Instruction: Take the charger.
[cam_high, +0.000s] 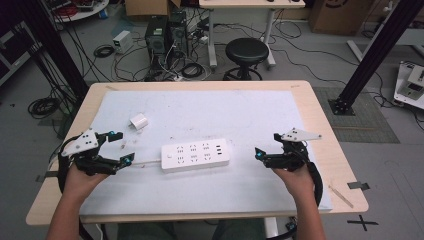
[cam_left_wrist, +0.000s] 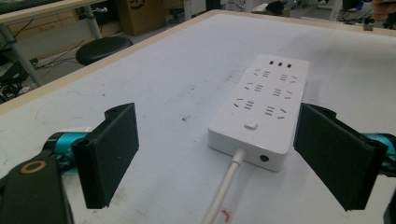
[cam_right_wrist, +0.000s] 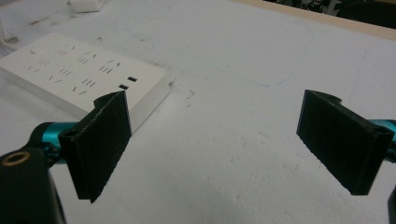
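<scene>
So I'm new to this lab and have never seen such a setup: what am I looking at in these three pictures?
A person sits at a table with a hand-held tool in each hand: the left gripper and the right gripper. Each has two black jaws, and both stand open, holding nothing. The high view comes from a fixed camera above, looking down. The two gripper views come from cameras riding on the tools, looking along their jaws. On the white mat lies a white power strip with its cord running toward the left gripper. A small white plug adapter lies farther back on the left.
</scene>
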